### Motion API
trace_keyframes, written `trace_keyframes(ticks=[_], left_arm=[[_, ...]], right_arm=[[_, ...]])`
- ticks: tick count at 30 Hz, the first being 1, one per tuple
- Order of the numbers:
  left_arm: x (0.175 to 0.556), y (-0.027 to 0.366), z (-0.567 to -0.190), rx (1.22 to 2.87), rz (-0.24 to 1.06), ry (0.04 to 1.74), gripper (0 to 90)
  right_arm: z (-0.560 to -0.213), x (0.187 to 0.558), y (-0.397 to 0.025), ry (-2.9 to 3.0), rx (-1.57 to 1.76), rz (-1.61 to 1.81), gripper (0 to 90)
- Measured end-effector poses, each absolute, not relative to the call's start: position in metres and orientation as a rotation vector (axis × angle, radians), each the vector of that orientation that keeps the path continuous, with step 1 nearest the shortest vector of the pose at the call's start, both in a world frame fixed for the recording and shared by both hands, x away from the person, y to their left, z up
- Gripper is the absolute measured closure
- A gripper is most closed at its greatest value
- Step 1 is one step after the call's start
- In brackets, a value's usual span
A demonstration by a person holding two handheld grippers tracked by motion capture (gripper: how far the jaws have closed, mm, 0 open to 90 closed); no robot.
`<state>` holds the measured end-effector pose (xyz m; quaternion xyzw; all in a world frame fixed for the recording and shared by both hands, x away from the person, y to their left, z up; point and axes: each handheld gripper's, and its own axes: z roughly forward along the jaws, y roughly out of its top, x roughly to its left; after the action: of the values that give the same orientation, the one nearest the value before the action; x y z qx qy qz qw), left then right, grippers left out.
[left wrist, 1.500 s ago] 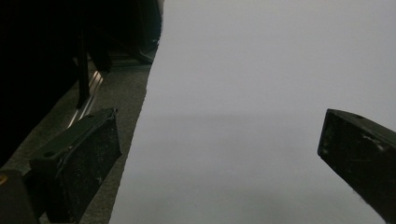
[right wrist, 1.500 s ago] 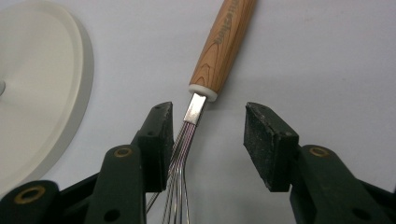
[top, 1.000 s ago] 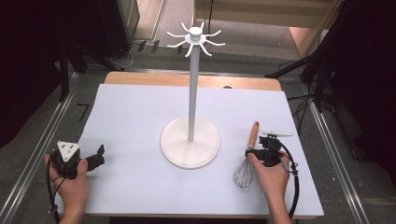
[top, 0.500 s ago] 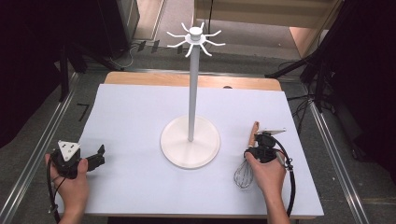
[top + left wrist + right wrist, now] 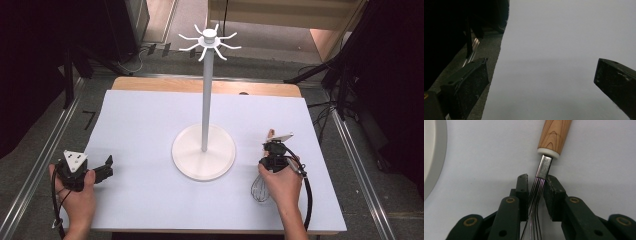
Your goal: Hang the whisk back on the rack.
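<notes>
A whisk (image 5: 259,190) with a wooden handle (image 5: 554,135) lies flat on the white table, right of the stand. My right gripper (image 5: 274,150) sits low over the whisk's neck. In the right gripper view its jaws press in on the bundle of wires just below the metal collar, so the right gripper (image 5: 536,178) is shut on the whisk. My left gripper (image 5: 106,167) rests at the table's front left edge. Its jaws stand wide apart, so the left gripper (image 5: 540,67) is open over bare table.
A tall white stand (image 5: 206,90) with a round base (image 5: 203,151) and a crown of hooks (image 5: 209,37) rises from the table's middle. Its base rim (image 5: 431,157) lies just left of the right gripper. The table's left edge (image 5: 499,60) drops to dark floor.
My right gripper has shifted left over the whisk, covering most of its handle from above. The left gripper has stayed where it was.
</notes>
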<state>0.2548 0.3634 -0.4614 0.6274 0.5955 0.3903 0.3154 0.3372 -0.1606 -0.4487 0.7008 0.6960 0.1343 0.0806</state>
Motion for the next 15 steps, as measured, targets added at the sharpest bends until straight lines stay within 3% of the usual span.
trace_keyframes(ticks=[6,15], left_arm=[[0.255,0.363,-0.461,1.651,1.026,1.566,0.4],[0.254,0.363,-0.461,1.655,1.043,1.572,4.4]], right_arm=[[-0.45,0.334,-0.163,2.046,2.083,0.449,83.3],[-0.455,0.321,-0.167,2.019,2.002,0.594,83.8]])
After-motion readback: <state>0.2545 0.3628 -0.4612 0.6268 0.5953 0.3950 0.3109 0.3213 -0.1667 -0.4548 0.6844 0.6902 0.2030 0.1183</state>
